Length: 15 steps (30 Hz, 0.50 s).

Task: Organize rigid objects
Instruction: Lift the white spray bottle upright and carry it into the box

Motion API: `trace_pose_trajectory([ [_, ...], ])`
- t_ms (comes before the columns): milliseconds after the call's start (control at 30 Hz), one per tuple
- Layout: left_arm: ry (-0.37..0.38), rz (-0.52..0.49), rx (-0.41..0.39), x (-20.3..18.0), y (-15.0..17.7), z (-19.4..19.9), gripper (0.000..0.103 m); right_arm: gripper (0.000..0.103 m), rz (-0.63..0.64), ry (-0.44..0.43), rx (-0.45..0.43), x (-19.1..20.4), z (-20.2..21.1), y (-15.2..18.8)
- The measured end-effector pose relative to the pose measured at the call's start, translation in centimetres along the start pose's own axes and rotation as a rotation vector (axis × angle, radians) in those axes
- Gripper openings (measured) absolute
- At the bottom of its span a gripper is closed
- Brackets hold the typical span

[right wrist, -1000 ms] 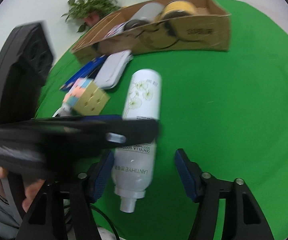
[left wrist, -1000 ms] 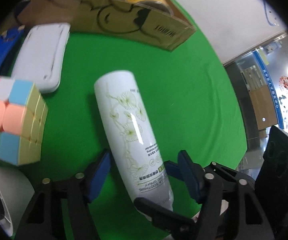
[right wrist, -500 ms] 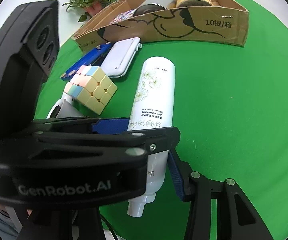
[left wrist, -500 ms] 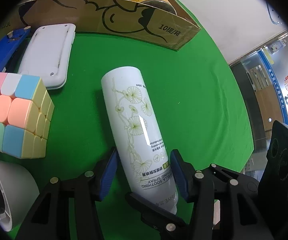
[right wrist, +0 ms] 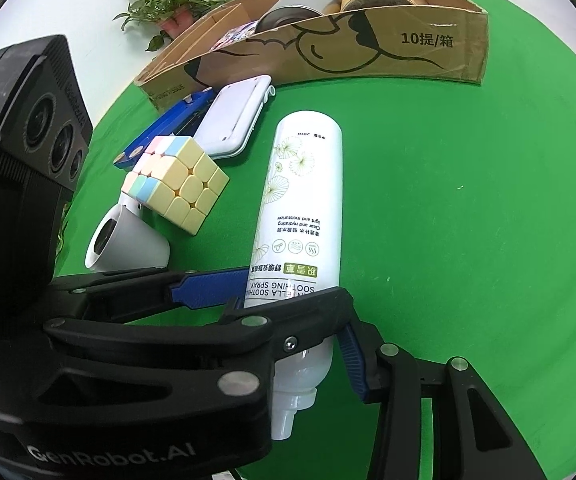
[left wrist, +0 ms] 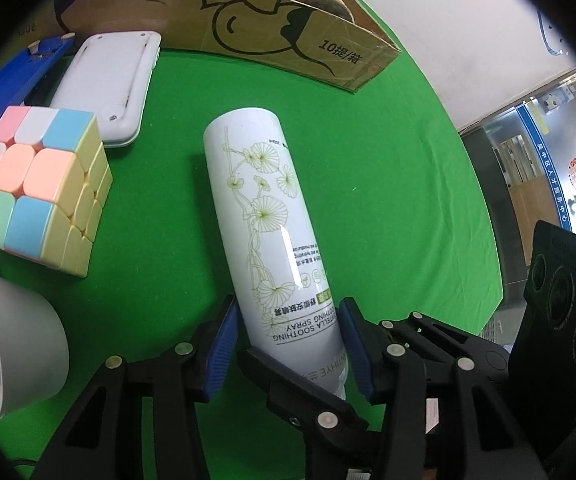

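1. Left gripper (left wrist: 288,340): jaws have just been closing, and both blue pads now sit on the bottle (left wrist: 263,216) near its neck end. Reads as clamped on the bottle.
2. Bottle lies on the green cloth (left wrist: 388,160), base pointing ahead of the tool toward the box (left wrist: 288,40), nozzle back under the grippers.
3. Left of the tool: fan (left wrist: 11,344) nearest, cube (left wrist: 39,196) ahead of it, white case (left wrist: 111,84) and blue stapler (left wrist: 15,76) beyond.
4. Right gripper (right wrist: 300,356): jaws have just been closing too. One pad (right wrist: 350,356) rests at the bottle's shoulder. The left gripper hides the other pad, so I cannot tell if it grips.
5. Both tools crowd the same end, left gripper crossing over the right.
6. To do it well: one firm hold is enough. Lift straight up before swinging, so the base clears the cube and case.
7. Probable target is the box, already holding two cans (right wrist: 304,4). Keep the bottle level; a neck-end grip lets the heavy end droop.
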<state>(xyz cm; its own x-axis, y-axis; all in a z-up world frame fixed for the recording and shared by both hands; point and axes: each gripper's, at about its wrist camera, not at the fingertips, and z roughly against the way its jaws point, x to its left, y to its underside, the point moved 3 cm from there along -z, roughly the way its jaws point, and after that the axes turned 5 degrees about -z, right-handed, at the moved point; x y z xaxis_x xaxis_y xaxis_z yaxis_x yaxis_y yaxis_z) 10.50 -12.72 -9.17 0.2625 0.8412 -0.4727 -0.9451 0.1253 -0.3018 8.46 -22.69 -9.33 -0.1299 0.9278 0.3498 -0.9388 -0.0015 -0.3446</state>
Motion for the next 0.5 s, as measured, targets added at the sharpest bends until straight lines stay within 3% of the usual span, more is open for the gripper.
trace_pose_trajectory([
  [267,-0.017,-0.077,-0.131,-2.2,-2.0,3.3,0.048,0.044,0.026,0.01,-0.104,0.9,2.9,-1.6],
  [500,-0.04,-0.157,-0.263,-4.6,-6.7,6.6,0.047,0.044,0.089,0.029,-0.232,1.9,7.1,-6.2],
])
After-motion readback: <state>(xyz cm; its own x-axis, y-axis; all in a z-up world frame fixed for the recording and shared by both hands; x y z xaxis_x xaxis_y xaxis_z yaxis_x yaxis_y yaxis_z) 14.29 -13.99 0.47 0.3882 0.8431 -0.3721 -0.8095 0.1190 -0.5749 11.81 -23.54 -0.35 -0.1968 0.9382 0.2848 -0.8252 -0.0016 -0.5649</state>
